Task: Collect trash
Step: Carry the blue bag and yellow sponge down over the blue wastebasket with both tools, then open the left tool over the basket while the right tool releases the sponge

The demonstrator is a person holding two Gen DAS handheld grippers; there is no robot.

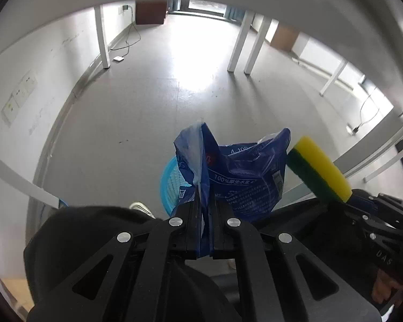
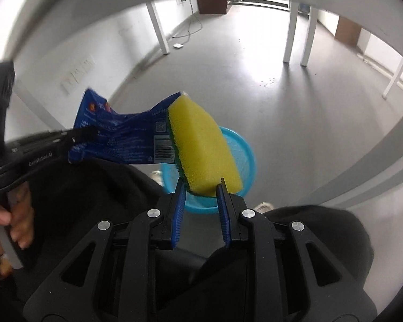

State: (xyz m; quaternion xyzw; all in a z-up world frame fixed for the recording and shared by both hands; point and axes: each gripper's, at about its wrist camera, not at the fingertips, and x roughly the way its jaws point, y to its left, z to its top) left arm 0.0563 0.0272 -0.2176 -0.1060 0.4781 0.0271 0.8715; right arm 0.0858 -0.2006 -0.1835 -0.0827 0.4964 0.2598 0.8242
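My left gripper [image 1: 205,206] is shut on a crumpled blue plastic wrapper [image 1: 236,177] that stands up between its black fingers. My right gripper [image 2: 201,187] is shut on a yellow sponge with a green scouring side [image 2: 204,145], its blue pads pressing the lower end. Both hang above a round light-blue basket [image 2: 244,161] on the floor; the left wrist view shows only the basket's left rim [image 1: 169,182] behind the wrapper. In the right wrist view the wrapper [image 2: 126,139] and left gripper [image 2: 86,134] sit at the left. The sponge [image 1: 322,166] shows at the right of the left wrist view.
Grey floor stretches ahead, with white table legs [image 2: 288,37] and a table edge overhead. A white adapter with a cable [image 2: 177,45] lies near the wall. The person's dark clothing [image 2: 94,201], a shoe [image 2: 263,206] and a hand [image 2: 2,217] fill the near side.
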